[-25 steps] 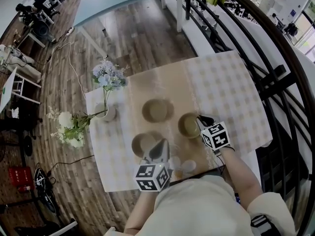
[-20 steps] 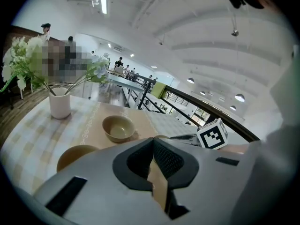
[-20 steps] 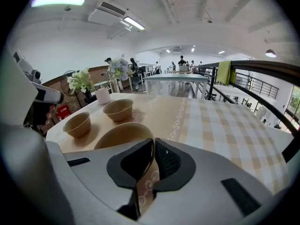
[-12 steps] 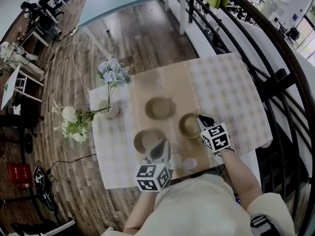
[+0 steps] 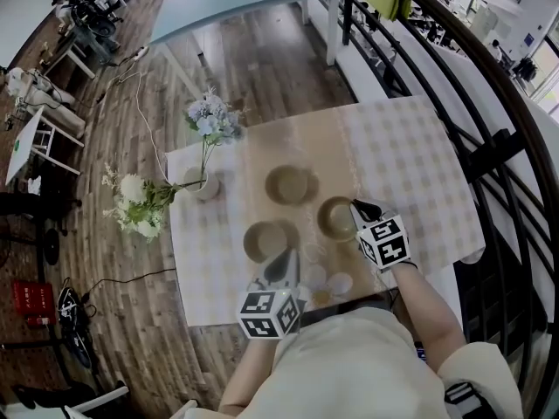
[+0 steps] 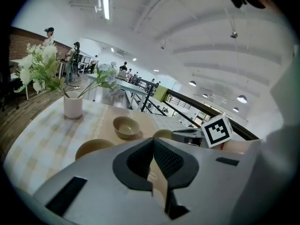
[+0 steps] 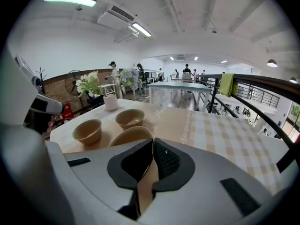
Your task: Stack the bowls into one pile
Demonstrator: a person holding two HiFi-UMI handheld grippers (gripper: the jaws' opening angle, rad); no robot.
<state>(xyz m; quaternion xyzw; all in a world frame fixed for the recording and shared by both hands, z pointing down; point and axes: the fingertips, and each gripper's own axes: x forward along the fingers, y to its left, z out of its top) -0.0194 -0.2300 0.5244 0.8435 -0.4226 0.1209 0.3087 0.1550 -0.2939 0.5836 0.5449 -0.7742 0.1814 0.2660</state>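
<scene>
Bowl (image 5: 335, 219) on the right is pinched at its rim, our right gripper (image 5: 361, 209) having just closed on it, ready to lift; the fingers of our left gripper (image 5: 281, 260) are together, empty.

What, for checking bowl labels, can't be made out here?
Head view: small round things by the table's near edge, too small to name.
Left gripper view: the third bowl, mostly hidden behind the left gripper's own body.
Right gripper view: distant people, too small.
</scene>
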